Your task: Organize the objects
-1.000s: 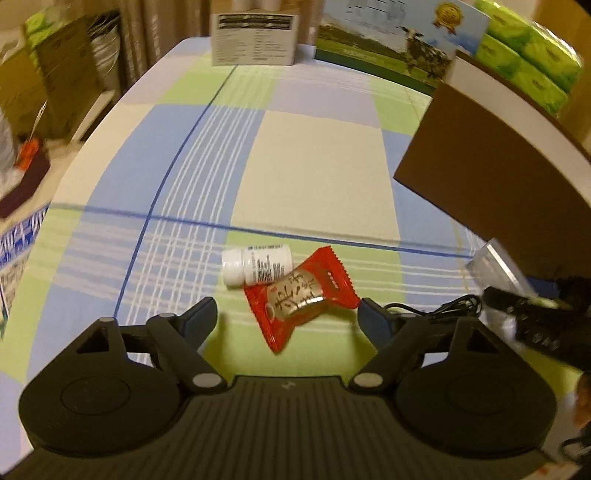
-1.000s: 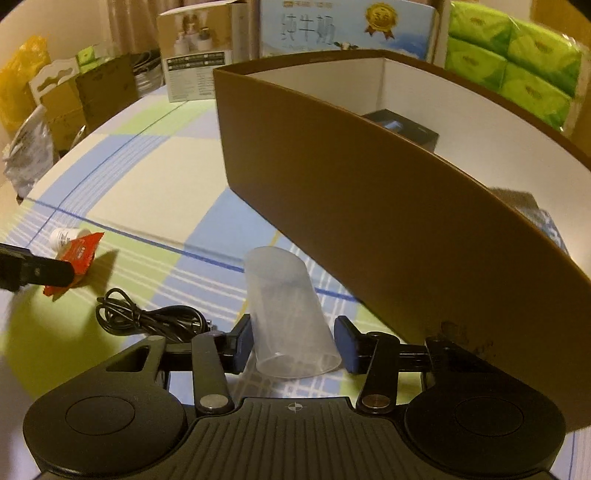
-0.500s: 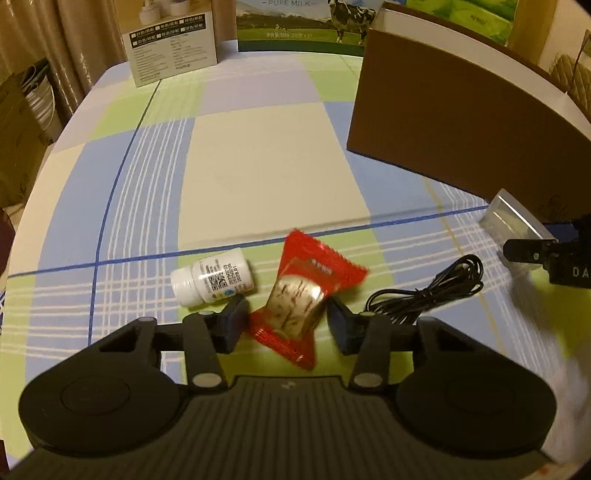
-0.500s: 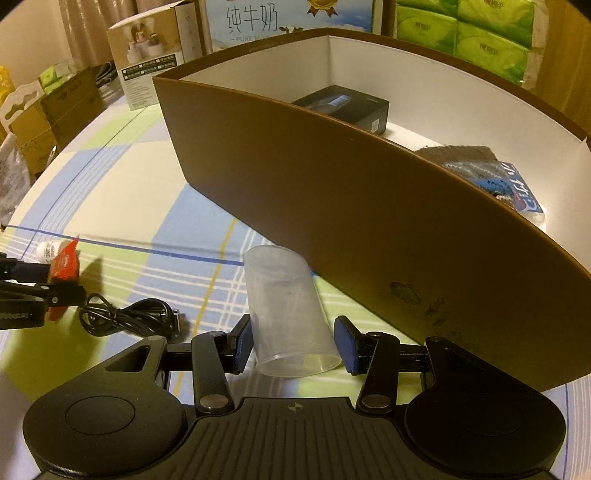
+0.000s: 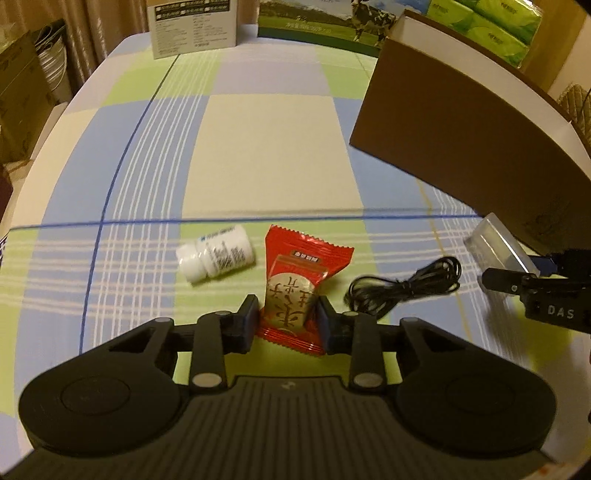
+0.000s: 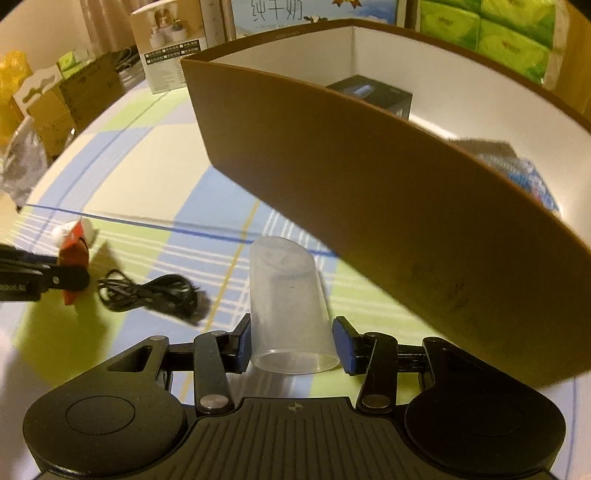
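Between the fingers of the left gripper [image 5: 286, 319] sat a red snack packet [image 5: 297, 288], clamped at both sides over a checked tablecloth [image 5: 266, 155] of blue, green and cream squares. Just ahead and to its left a white pill bottle [image 5: 216, 254] lay on its side; to its right lay a coiled black cable [image 5: 406, 284]. The right gripper [image 6: 291, 343] was closed on a clear plastic cup [image 6: 288, 302], its mouth facing the camera, beside the brown wall of an open box [image 6: 369, 184]. Inside that box rested a black carton [image 6: 373, 94]. Beyond the table's far edge stood a milk carton case [image 5: 321, 16], green tissue packs [image 6: 509, 33] and a printed white box [image 5: 194, 26].
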`<state>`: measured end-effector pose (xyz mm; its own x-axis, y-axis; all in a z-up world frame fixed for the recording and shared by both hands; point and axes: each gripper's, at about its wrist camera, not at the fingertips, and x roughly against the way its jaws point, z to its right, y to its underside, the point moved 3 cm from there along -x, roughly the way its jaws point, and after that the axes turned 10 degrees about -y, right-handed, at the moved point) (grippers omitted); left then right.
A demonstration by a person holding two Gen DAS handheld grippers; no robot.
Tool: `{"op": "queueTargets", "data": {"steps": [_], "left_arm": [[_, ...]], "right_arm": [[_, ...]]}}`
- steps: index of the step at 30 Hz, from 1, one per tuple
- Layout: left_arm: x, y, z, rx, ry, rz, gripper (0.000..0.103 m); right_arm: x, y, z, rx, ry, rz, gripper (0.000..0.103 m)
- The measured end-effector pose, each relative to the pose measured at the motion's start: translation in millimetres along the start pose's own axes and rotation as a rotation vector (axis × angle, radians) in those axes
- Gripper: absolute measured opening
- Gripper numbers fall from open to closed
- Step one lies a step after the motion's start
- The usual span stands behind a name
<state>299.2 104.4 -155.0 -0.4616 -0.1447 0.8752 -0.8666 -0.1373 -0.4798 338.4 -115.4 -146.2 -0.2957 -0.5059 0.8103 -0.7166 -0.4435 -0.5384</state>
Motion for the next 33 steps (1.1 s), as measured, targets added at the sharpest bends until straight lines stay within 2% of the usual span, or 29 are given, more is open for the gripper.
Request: {"op": "queueTargets", "data": {"steps": [8,17,20,23,33], "left_arm": [[18.8,23.9,-4.8,0.016,0.016,-0.042,0.028],[9.3,22.4,10.7,-0.033,0.009,-0.030,0.032],[5.8,18.6,15.8,-0.058,-0.015,-0.019,0.032],[5.9,18.5,16.1,-0.057,-0.019,-0.022,0.021],[27.9,32.9,12.9,-0.036,-0.026,-0.015,0.020]], "right_arm": [[22.9,15.2,5.1,-0.132,-0.090,-0.025,0.042],[45.3,34.4,18.3,-0.201,-0.064,-0.001,0.042],[53.4,36.3,22.9,-0.220,-0.052,0.018,0.042],[61.0,37.6,24.6,-0.234,-0.038,0.031,0.042],[85.4,32.8,20.7,-0.253,-0.019,0.069,0.042]]}}
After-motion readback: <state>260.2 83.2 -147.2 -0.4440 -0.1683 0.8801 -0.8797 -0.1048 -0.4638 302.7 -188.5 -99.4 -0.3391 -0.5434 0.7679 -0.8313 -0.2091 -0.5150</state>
